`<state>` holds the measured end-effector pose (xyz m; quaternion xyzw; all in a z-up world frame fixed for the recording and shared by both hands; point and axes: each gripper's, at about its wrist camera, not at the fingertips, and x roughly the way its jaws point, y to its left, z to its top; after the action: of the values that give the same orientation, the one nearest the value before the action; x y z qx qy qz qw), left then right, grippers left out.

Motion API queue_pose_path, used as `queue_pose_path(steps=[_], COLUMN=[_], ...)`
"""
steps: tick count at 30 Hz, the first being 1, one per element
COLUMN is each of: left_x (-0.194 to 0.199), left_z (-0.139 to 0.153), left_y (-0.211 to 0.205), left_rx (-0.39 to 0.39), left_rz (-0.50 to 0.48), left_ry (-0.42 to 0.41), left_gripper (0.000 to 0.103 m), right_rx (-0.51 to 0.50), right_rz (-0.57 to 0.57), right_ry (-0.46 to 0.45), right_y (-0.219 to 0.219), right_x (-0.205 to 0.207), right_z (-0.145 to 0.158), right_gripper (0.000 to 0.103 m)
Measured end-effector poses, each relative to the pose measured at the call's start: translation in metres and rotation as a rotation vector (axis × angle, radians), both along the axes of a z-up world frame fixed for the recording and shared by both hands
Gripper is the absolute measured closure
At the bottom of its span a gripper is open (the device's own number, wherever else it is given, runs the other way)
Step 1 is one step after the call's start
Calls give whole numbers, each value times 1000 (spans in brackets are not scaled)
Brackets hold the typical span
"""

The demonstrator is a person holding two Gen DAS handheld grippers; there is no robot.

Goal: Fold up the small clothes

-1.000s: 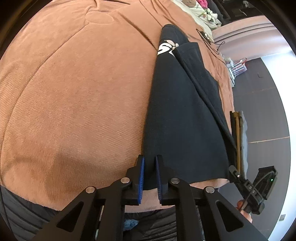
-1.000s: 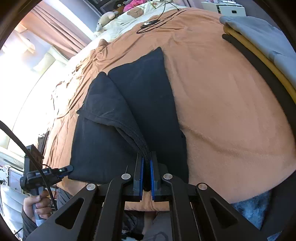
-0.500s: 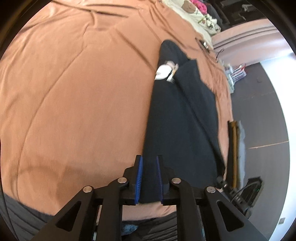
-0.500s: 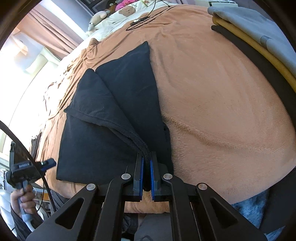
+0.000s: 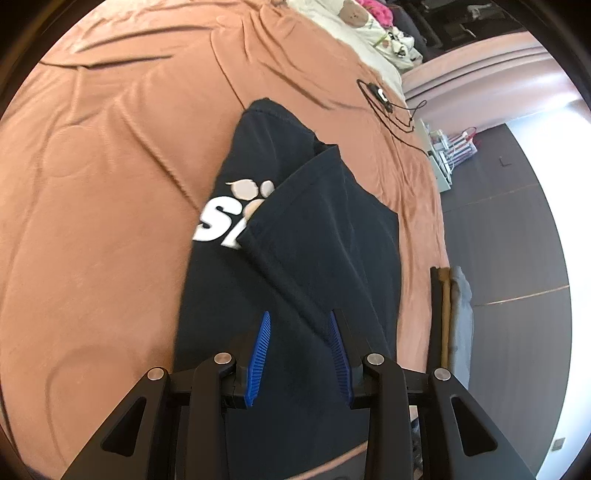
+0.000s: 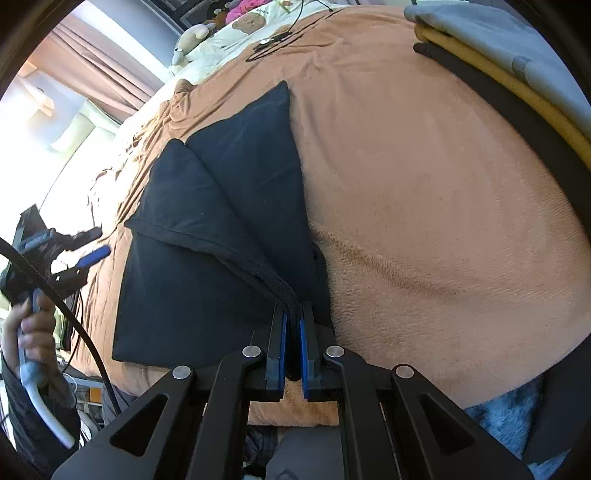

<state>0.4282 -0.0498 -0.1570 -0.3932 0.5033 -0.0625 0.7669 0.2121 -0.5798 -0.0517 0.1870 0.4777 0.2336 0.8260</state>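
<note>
A black T-shirt [image 5: 306, 258] with a white print lies on the brown blanket [image 5: 110, 221], one side folded over in a long flap. My left gripper [image 5: 298, 318] hovers above the shirt's near part; its jaws are opening and the blue pads [image 5: 263, 334] stand apart, not pressing the cloth under them. In the right wrist view that left gripper [image 6: 86, 254] is off the shirt's left edge, carried by a hand [image 6: 29, 332]. My right gripper [image 6: 291, 321] is shut on the thick folded hem of the T-shirt [image 6: 207, 280] at its near edge.
A stack of folded clothes [image 6: 517, 74], grey, yellow and black, sits at the blanket's right edge, also the stack [image 5: 452, 306] in the left wrist view. A black cable with a small device [image 5: 384, 99] lies further back, near pillows and soft toys [image 6: 229, 29]. Dark floor [image 5: 517, 240] lies past the bed.
The left gripper's jaws have widened and let go of the shirt's near left corner, and it has moved over the shirt. The right gripper has kept its grip and place.
</note>
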Motion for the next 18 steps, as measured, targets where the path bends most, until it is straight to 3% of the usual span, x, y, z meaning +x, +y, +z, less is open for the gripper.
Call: queue_pose_path(steps=[5, 9, 10, 11, 13, 18], left_x=[20, 23, 23, 23, 24, 32], left_z=[-16, -28, -28, -27, -23, -3], left_y=[0, 7, 10, 11, 15, 15], left_rx=[41, 19, 13, 12, -9, -49], left_rz=[17, 60, 71, 76, 89, 76], left_ry=[54, 74, 64, 57, 37, -30], left_gripper=[69, 70, 73, 85, 97, 101], right_rx=[15, 17, 20, 26, 43, 54], right_rz=[14, 20, 22, 24, 25, 45], right_ry=[0, 0, 0, 1, 1, -16], right_y=[-3, -2, -2, -3, -4, -8], right_x=[1, 2, 2, 2, 2, -2], right_z=[-1, -3, -4, -5, -7, -8], right_gripper=[101, 101, 101, 101, 101, 101])
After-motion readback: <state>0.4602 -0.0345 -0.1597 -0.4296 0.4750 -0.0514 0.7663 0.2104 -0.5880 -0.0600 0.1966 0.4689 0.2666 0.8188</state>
